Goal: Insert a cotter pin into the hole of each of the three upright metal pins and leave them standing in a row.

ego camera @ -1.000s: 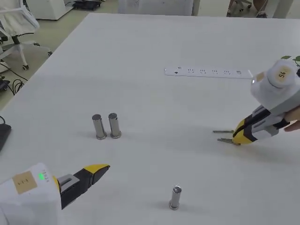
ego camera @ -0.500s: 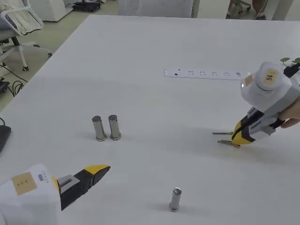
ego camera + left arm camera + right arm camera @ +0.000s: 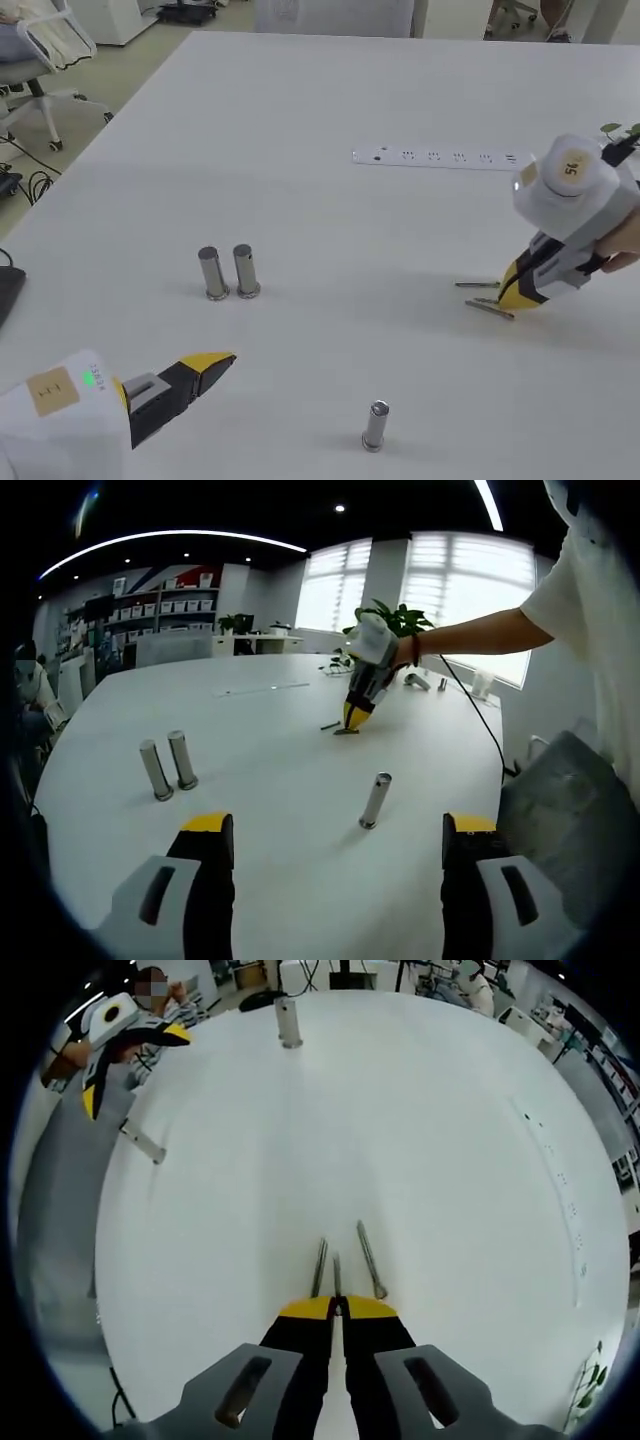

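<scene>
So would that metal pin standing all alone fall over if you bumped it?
Probably: the pin is tall and thin on a small foot, so a nudge up high likely tips it. Being round, it may then roll on the smooth table.

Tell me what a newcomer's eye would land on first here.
The right gripper works at the right side of the white table, jaws closed on one thin cotter pin, with two other cotter pins lying beside it. Next come two metal pins standing upright side by side left of centre, and a third metal pin alone nearer the person. The left gripper hangs at lower left, jaws wide open.
</scene>
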Demonstrator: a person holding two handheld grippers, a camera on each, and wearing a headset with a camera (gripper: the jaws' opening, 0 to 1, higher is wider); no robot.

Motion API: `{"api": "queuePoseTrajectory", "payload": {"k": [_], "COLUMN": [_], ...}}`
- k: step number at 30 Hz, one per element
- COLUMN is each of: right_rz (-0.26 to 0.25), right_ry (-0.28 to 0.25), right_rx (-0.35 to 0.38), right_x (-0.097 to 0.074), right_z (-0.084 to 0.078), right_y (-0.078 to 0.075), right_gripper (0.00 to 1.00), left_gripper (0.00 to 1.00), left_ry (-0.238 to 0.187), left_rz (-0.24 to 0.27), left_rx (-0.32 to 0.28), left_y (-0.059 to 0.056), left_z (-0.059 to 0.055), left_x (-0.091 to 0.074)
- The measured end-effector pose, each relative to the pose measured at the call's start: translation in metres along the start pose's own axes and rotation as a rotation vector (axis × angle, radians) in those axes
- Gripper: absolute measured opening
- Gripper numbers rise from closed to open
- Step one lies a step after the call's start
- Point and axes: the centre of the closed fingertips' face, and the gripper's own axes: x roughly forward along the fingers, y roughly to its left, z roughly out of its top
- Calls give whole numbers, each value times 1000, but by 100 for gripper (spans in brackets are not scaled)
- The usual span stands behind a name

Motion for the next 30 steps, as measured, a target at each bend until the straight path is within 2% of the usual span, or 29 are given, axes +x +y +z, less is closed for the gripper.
{"api": "queuePoseTrajectory", "payload": {"k": [8, 18, 30], "right_rz": [-12, -52, -87], "right_ry": [11, 47, 11], "right_rx": [-23, -115, -102], "right_x": [0, 0, -4], "right_z": [0, 1, 1], "right_y": [1, 3, -1], "right_gripper": [5, 3, 2], "left_gripper": [85, 85, 81], "left_ry": [4, 3, 4], "left_rz": [0, 5, -2], "left_rx": [2, 5, 23], "left_y": [0, 1, -1], "left_z": [-1, 0, 4], "left_x": [0, -2, -3]}}
